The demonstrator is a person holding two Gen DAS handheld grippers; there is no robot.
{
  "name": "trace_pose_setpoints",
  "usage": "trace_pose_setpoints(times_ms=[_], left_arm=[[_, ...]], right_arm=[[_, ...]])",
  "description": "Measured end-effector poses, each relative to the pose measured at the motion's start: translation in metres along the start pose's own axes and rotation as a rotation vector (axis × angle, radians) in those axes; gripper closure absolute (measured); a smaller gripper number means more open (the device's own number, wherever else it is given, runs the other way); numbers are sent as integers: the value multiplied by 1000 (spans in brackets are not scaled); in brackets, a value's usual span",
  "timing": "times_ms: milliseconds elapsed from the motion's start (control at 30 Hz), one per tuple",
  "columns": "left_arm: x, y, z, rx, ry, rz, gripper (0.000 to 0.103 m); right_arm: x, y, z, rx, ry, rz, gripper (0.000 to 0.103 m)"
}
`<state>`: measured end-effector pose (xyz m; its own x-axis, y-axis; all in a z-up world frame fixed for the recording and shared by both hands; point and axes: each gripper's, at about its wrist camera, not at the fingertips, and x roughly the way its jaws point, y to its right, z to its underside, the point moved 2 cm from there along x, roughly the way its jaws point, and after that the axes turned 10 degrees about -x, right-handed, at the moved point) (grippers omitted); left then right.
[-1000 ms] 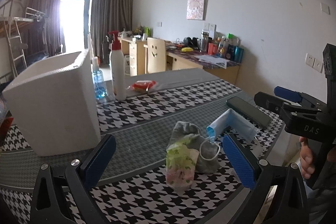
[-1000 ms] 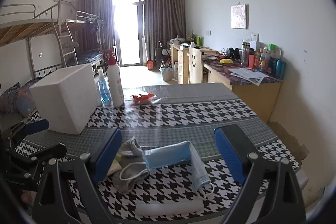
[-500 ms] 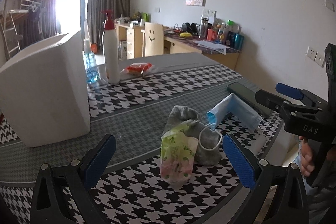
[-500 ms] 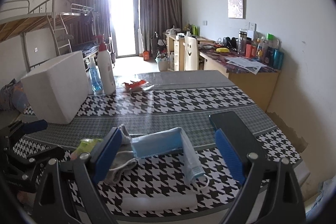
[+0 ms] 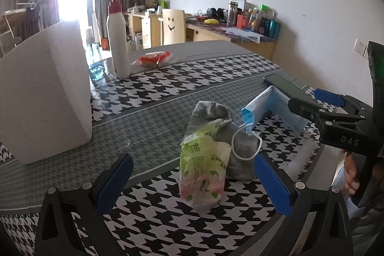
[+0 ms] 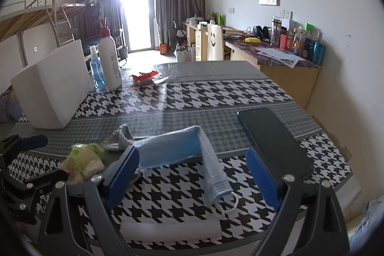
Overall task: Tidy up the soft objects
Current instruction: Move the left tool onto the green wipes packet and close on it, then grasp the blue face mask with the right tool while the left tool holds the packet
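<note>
A green and pink tissue pack point(image 5: 202, 169) lies on the houndstooth tablecloth, between the wide-apart fingers of my open left gripper point(image 5: 192, 180). A grey sock point(image 5: 217, 122) is bunched just behind it. A folded blue face mask point(image 6: 189, 150) lies between the fingers of my open right gripper point(image 6: 193, 175), near the table's front edge; the same mask point(image 5: 268, 107) shows to the right in the left wrist view. Neither gripper touches anything. The right gripper point(image 5: 328, 107) also appears at the right of the left wrist view, with a person's hand on its handle.
A white foam box point(image 5: 45, 97) stands at the left. Behind it are a white pump bottle point(image 5: 117, 44), a small blue bottle point(image 6: 97, 73) and a red wrapper point(image 5: 152, 58). A black phone point(image 6: 273, 140) lies right of the mask. A white tube point(image 6: 170, 228) lies on the front edge.
Both grippers have moved forward and lower toward the table. The tissue pack and the mask now sit closer, between the fingers. Both grippers stay open.
</note>
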<state>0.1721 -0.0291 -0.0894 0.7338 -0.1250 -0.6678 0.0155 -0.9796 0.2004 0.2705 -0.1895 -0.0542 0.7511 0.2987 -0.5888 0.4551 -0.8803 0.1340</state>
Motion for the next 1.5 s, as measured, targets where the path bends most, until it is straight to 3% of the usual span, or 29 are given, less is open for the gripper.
trace_pose_setpoints(times_ms=[67, 200, 467, 533, 833, 1033, 1133, 1300, 1500], left_arm=[[5, 1, -1, 8, -12, -7, 6], [18, -1, 1, 6, -62, -9, 22], [28, 3, 7, 30, -101, -3, 24], [31, 3, 8, 29, -115, 0, 34], [41, 2, 12, 32, -157, 16, 48], [39, 1, 13, 29, -147, 19, 65], [40, 1, 13, 32, -146, 24, 67], [39, 0, 13, 29, -146, 37, 69], [35, 0, 13, 25, -136, 45, 71]], right_arm=[[3, 2, 2, 5, -10, 3, 10], [7, 7, 5, 14, -27, 7, 10], [18, 14, 9, 22, -55, 16, 10], [21, 15, 9, 25, -66, 17, 10], [31, 20, 10, 33, -93, 6, 10], [38, 17, 14, 25, -117, -16, 32], [41, 16, 16, 27, -134, -29, 46], [44, 15, 19, 27, -155, -44, 78], [45, 16, 23, 31, -161, -46, 87]])
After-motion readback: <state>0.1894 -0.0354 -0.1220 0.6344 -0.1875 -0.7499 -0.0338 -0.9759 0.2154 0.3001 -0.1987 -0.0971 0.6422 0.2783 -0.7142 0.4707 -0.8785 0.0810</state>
